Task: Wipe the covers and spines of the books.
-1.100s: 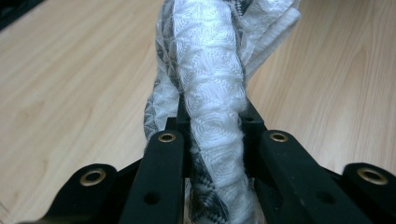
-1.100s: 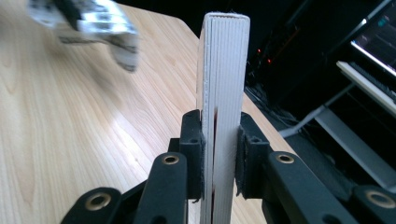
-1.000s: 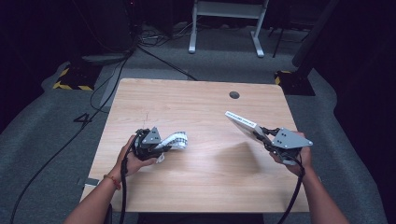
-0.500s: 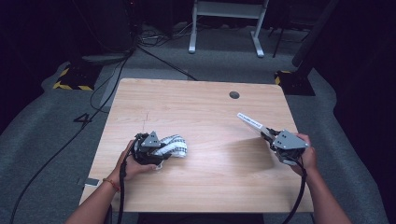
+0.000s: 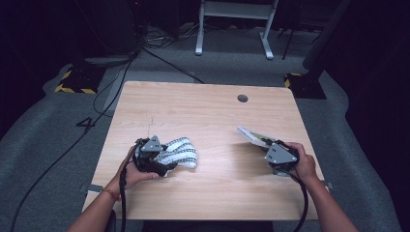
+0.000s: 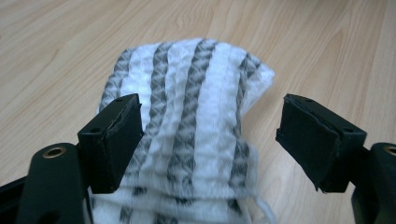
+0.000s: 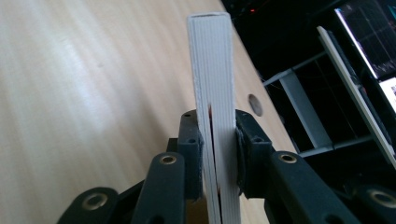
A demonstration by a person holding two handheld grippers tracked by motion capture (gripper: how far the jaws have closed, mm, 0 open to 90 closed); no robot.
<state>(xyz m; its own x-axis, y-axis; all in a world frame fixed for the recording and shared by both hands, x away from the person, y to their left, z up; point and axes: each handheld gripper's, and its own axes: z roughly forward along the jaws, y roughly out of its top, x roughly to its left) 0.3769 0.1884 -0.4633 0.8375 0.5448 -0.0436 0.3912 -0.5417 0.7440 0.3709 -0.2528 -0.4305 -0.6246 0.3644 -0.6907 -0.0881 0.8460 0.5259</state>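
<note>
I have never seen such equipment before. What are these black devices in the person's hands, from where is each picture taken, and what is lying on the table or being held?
No robot is here: a person holds a hand-operated gripper in each hand. One picture comes from a camera above, looking down on the wooden table. The other two come from small cameras riding on each gripper, looking along its two black jaws.

The left gripper sits over a white cloth with grey stripes, which lies crumpled on the table. Its jaws have just been opening and now stand apart on either side of the cloth, not pressing it.

The right gripper is shut on a thin white book, seen edge-on, held low over the table.
</note>
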